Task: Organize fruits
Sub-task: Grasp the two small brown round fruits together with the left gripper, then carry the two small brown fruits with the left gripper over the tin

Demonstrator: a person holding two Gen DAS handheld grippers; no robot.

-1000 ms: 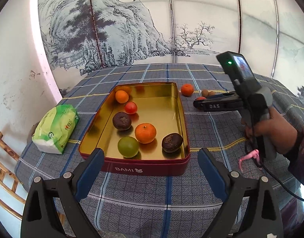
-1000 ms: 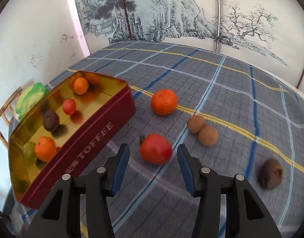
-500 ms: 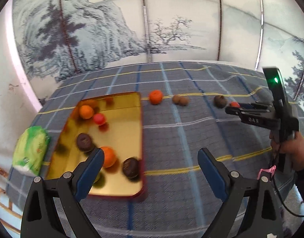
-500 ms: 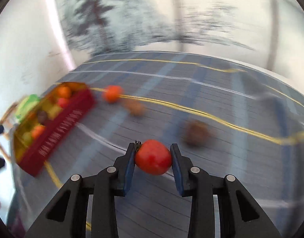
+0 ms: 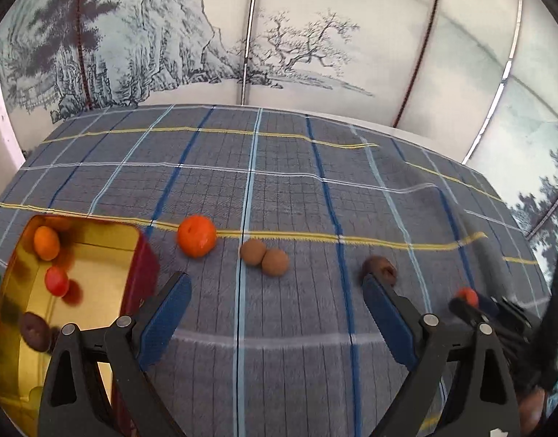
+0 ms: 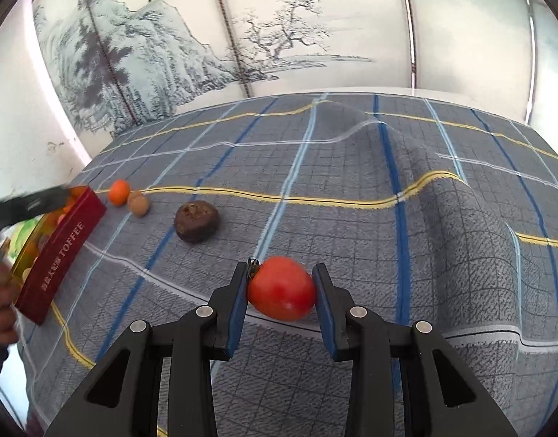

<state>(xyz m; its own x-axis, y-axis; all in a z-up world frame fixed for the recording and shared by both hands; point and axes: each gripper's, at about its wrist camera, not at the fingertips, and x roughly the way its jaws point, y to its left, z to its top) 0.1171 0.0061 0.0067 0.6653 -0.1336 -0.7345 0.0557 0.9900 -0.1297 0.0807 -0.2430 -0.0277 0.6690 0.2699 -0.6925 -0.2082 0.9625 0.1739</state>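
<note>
My right gripper [image 6: 281,291] has just closed on the tomato [image 6: 282,288], now right of the toffee tin [image 6: 60,251] and ready to drop in; left gripper [image 5: 275,313] gapes empty.

Bright, even daylight, soft shadows under fruit. Fisheye bends edges, dark vignette at corners. Gold tin [image 5: 78,262] interior shows glare & reflections. Right gripper [image 5: 472,300] motion-blurred in left-wrist view; centre sharp.
</note>
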